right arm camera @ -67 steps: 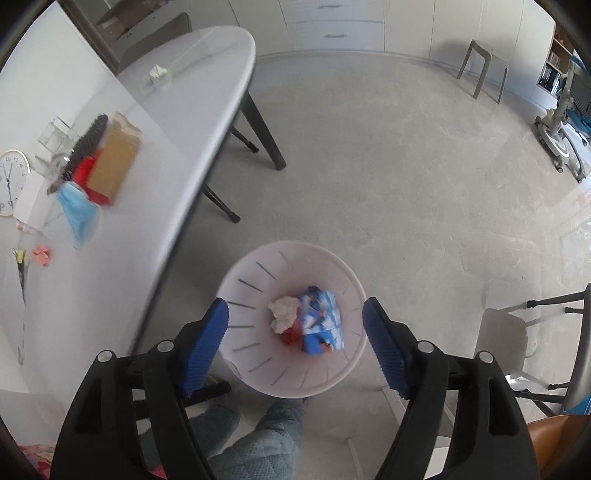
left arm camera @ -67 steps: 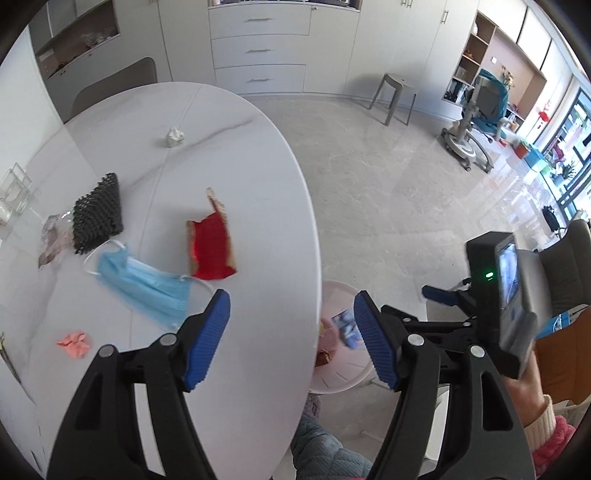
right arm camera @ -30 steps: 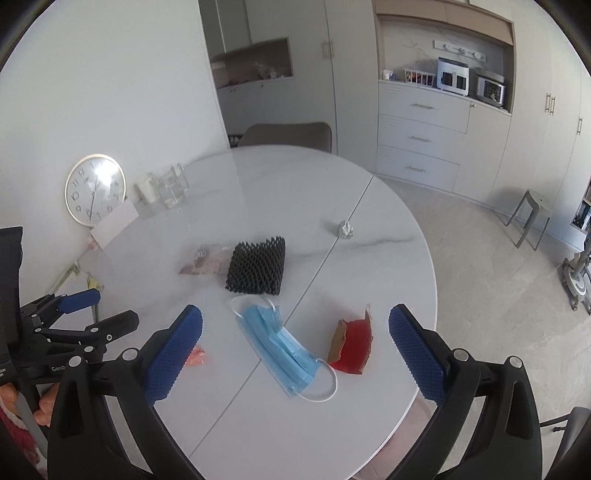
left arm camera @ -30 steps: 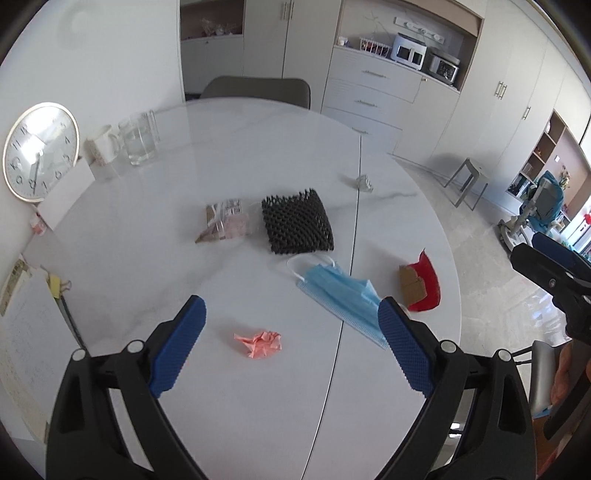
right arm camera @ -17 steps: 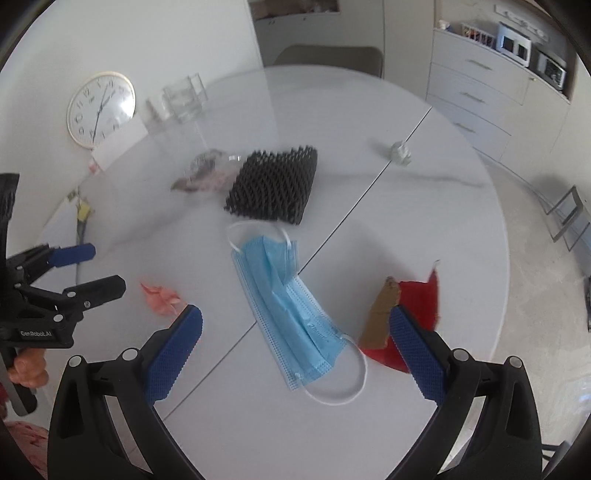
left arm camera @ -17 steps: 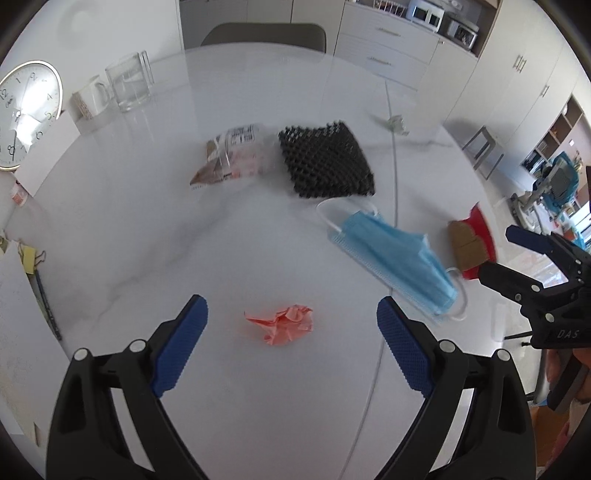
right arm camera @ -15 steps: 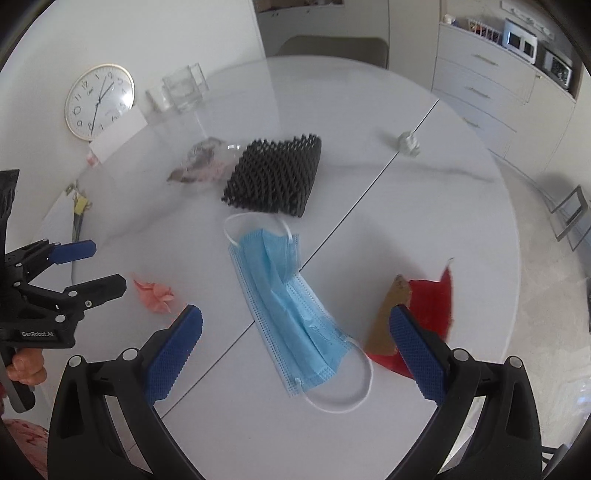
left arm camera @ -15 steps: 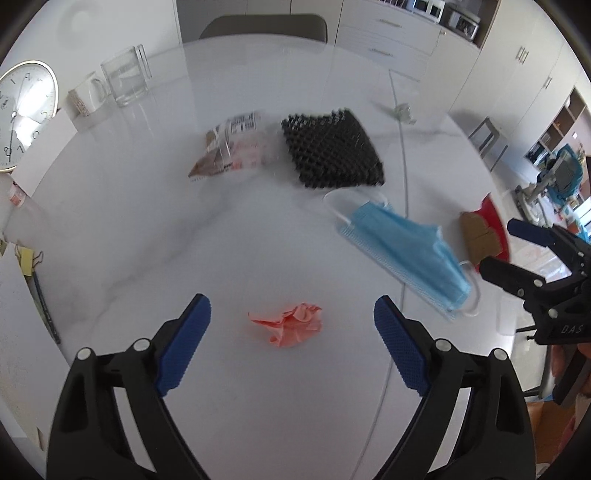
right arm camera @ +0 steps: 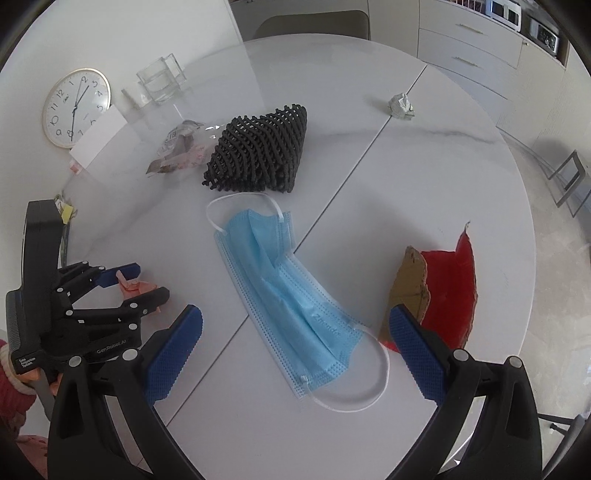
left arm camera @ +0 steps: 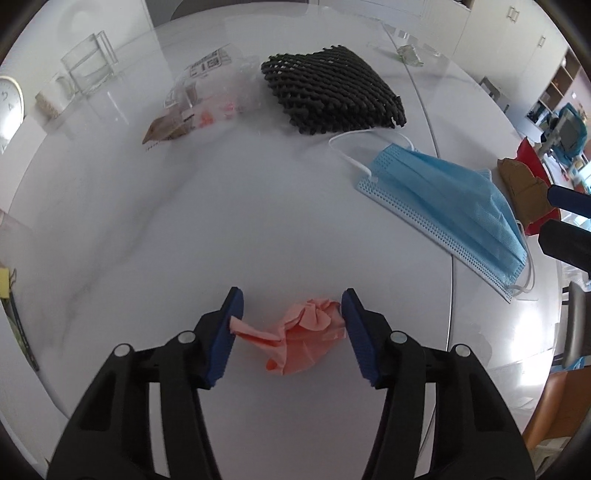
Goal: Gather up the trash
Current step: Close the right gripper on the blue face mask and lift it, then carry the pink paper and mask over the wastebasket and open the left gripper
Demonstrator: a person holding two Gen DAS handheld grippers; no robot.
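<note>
A crumpled pink paper (left arm camera: 301,332) lies on the white table (left arm camera: 221,229). My left gripper (left arm camera: 291,310) is down around it, both pads touching its ends; it also shows in the right wrist view (right arm camera: 144,286). A blue face mask (right arm camera: 291,295) lies in the middle, with my right gripper (right arm camera: 295,339) open and empty just above its near end. A red and brown torn carton (right arm camera: 439,291) lies to its right. A black foam net (right arm camera: 258,151), a clear snack wrapper (right arm camera: 181,147) and a small crumpled paper ball (right arm camera: 400,107) lie farther back.
A round clock (right arm camera: 74,107), a white card (right arm camera: 98,136) and a glass jug (right arm camera: 160,79) stand at the table's far left. A chair back (right arm camera: 314,22) is behind the table. Cabinets (right arm camera: 472,40) line the far wall. The table edge curves on the right.
My left gripper has dropped to the table and closed in from wide open onto the pink paper. My right gripper has come lower and closer over the blue mask.
</note>
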